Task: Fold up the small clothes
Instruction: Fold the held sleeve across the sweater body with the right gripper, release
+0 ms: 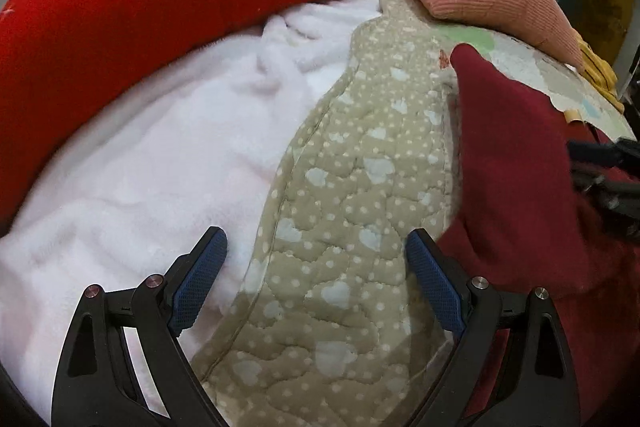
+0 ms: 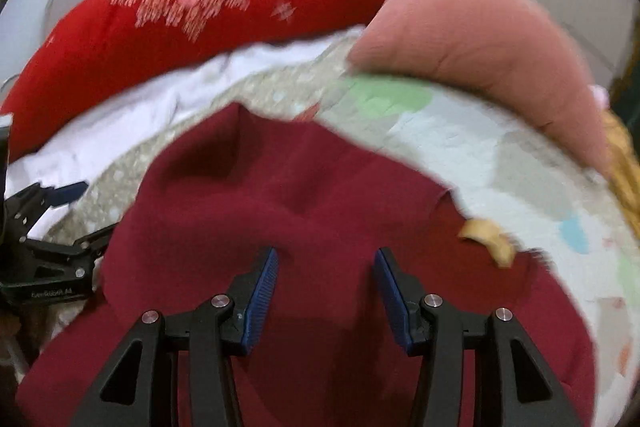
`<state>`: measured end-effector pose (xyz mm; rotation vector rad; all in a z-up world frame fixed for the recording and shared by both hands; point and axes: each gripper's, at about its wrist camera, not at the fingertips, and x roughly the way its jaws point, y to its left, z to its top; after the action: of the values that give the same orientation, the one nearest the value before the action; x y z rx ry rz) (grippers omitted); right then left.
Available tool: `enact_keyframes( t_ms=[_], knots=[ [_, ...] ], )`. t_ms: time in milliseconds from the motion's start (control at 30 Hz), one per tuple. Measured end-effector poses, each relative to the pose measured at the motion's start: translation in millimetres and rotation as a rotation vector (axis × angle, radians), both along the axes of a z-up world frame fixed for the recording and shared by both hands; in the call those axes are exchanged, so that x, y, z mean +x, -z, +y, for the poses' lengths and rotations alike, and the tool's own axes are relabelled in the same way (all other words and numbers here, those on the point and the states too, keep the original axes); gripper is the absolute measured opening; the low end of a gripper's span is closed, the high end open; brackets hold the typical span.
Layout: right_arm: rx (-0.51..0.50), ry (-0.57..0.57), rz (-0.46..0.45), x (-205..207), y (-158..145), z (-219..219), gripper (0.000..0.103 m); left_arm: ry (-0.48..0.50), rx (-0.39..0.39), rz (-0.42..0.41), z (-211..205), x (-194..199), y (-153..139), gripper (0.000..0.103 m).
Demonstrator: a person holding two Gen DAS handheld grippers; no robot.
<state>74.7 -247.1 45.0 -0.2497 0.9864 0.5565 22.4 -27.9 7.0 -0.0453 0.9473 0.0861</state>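
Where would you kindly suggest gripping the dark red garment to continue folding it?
Probably the dark red garment at its peaked far corner, approached from above: that corner lies free over the quilted mat, while the near part spreads flat under the right gripper, whose jaws stand open.

Even, soft indoor light fills both fisheye views, dark and bowed at the corners; the left is fairly sharp, the right smeared with motion blur.

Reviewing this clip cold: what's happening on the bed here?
A person works two handheld grippers over a dark red garment lying on a quilted bedspread. The right gripper hovers over the garment, jaws apart and gripping nothing. The left gripper is open over the bedspread, beside the garment, also empty.
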Motion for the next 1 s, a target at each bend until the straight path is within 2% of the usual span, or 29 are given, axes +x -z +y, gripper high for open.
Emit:
enact_keyframes(
  t_ms=[33, 133, 233, 300, 433, 500, 533, 633, 700, 800, 867, 900, 933, 1000],
  knots=[
    [-0.022, -0.017, -0.004, -0.7, 6.8, 3.0, 0.042, 0.004, 0.011, -0.005, -2.0, -0.8, -0.9, 0.092],
    [-0.020, -0.005, -0.036, -3.9, 2.1, 4.7, 0.002, 0.005, 0.015, -0.007, -2.0, -2.0, -1.5, 0.092],
    [-0.010, 0.043, -0.121, -12.0, -18.3, -2.9, 0.002, 0.000, 0.006, -0.013, -0.2, -3.0, -3.7, 0.091],
    [-0.004, 0.120, -0.162, -12.7, -27.2, -13.8, 0.002, -0.004, 0.015, -0.025, -1.9, -5.4, -5.8, 0.091],
    [-0.096, 0.230, -0.093, -0.8, -0.5, -14.4, 0.002, -0.008, 0.039, -0.058, -3.9, -11.6, -13.3, 0.092],
    [-0.051, 0.248, -0.107, -7.0, -7.6, -17.5, 0.003, 0.000, 0.048, -0.093, -4.5, -18.0, -23.3, 0.091],
    [0.010, 0.251, -0.100, -14.1, -17.6, -22.4, 0.007, 0.005, 0.049, -0.111, -5.5, -20.5, -28.4, 0.091],
    [0.140, 0.296, -0.109, -45.3, -41.1, -40.7, 0.042, 0.027, 0.020, -0.183, -8.7, -35.7, -51.4, 0.091],
    [0.155, 0.338, -0.128, -71.5, -48.1, -55.8, 0.044, 0.051, -0.024, -0.205, -14.6, -39.3, -62.5, 0.092],
    [0.093, 0.393, -0.076, -84.4, -32.8, -80.1, 0.044, 0.113, -0.046, -0.181, -37.6, -31.3, -66.4, 0.092],
    [0.064, 0.457, 0.020, -81.5, -5.5, -100.6, 0.044, 0.164, -0.054, -0.148, -56.9, -20.4, -61.3, 0.092],
    [0.082, 0.465, 0.063, -80.9, 3.0, -109.7, 0.044, 0.179, -0.043, -0.125, -65.1, -15.6, -55.1, 0.092],
    [0.153, 0.468, 0.059, -86.3, 0.7, -121.8, 0.043, 0.187, -0.017, -0.094, -72.3, -10.0, -48.1, 0.091],
    [0.189, 0.524, 0.027, -97.6, -16.4, -144.0, 0.043, 0.185, 0.044, -0.022, -80.0, -1.5, -30.1, 0.092]
  ],
)
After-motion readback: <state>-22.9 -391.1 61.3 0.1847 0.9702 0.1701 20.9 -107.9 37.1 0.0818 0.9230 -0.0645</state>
